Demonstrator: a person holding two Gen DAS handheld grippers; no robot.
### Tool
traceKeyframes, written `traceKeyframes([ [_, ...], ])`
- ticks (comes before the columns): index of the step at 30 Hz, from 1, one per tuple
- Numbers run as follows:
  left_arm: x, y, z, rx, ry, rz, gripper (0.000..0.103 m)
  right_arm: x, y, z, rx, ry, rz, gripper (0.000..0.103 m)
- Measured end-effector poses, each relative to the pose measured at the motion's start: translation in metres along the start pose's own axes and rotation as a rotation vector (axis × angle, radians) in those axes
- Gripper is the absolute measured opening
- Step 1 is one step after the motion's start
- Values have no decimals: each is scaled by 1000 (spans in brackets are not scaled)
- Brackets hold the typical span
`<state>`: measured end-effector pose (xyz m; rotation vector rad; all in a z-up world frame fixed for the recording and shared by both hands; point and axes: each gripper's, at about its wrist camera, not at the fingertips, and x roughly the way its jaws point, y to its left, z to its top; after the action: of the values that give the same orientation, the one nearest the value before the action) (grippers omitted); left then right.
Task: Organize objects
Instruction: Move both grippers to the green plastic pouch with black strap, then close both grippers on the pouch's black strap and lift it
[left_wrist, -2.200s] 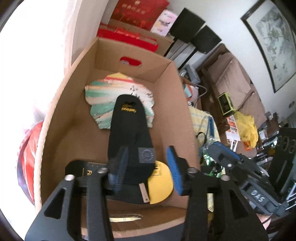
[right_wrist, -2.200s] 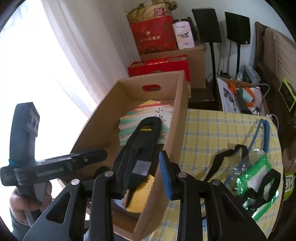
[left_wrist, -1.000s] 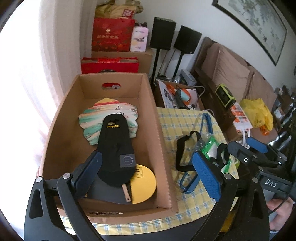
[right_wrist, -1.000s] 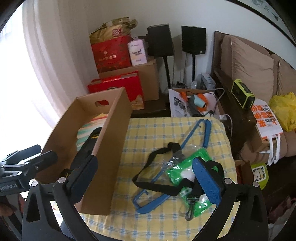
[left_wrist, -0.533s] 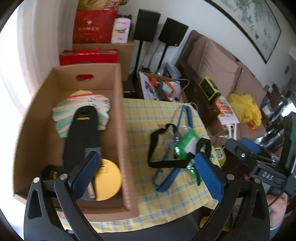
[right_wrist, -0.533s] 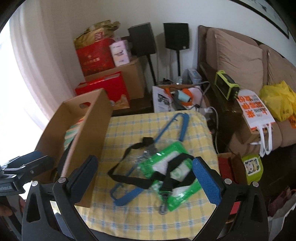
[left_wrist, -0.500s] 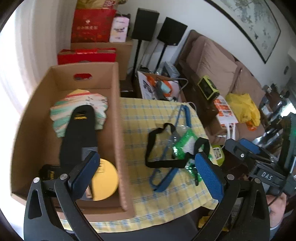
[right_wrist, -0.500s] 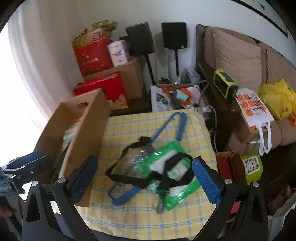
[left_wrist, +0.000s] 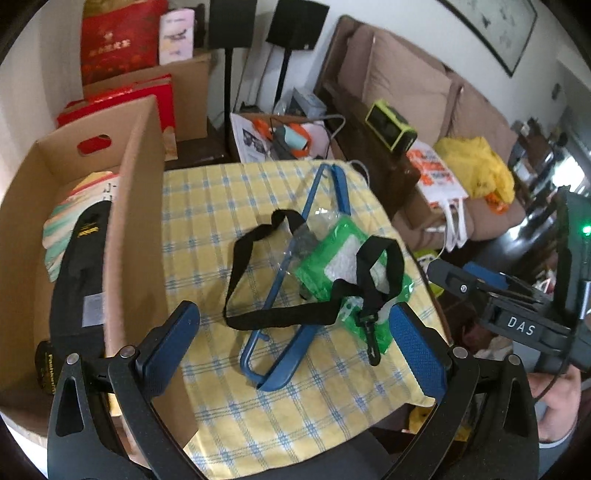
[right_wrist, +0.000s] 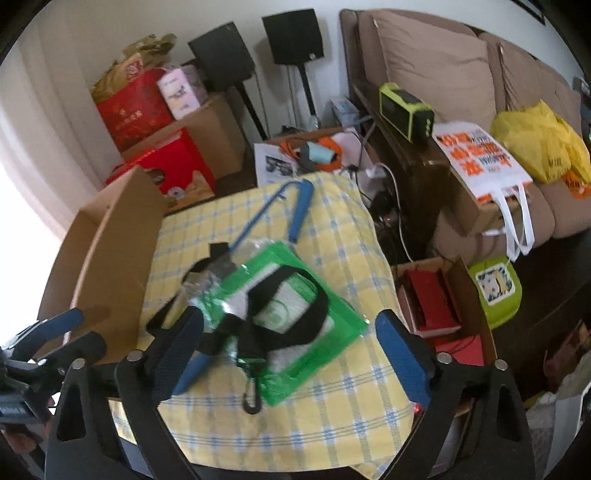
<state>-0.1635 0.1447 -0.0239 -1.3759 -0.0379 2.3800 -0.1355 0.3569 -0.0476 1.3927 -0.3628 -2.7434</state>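
A green clear pouch (left_wrist: 351, 266) (right_wrist: 295, 306) with a black strap (left_wrist: 258, 317) lies on the yellow checked tablecloth (left_wrist: 221, 206), over a blue hanger (left_wrist: 295, 325) (right_wrist: 301, 206). An open cardboard box (left_wrist: 136, 206) (right_wrist: 107, 251) at the left holds a black insole (left_wrist: 77, 277) and a striped fan (left_wrist: 59, 218). My left gripper (left_wrist: 291, 347) is open and empty above the hanger's near end. My right gripper (right_wrist: 288, 354) is open and empty, just over the pouch.
Red gift boxes (left_wrist: 118, 40) and cartons stand behind the box, with two black speakers (right_wrist: 291, 37) by the wall. A sofa (right_wrist: 443, 70), bags and a floor box with red items (right_wrist: 436, 306) are to the right of the table.
Both grippers have left the box, opened wide and swung right to the pouch and hanger on the tablecloth. The black insole now lies in the box.
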Motion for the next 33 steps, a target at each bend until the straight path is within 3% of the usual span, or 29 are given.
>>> traceKeyframes([
  [7, 31, -6, -2, 67, 54, 63, 102, 27, -6, -13, 28, 71, 48, 78],
  [11, 42, -14, -6, 122, 74, 91, 102, 45, 0, -18, 22, 104, 66, 75],
  [20, 64, -10, -9, 67, 136, 30, 102, 48, -12, -15, 72, 91, 61, 75],
  [22, 69, -10, -9, 61, 147, 27, 101, 47, -17, -14, 87, 88, 68, 71],
  [33, 72, -2, 13, -47, 131, -50, 99, 50, -49, -16, 173, 98, 46, 70],
])
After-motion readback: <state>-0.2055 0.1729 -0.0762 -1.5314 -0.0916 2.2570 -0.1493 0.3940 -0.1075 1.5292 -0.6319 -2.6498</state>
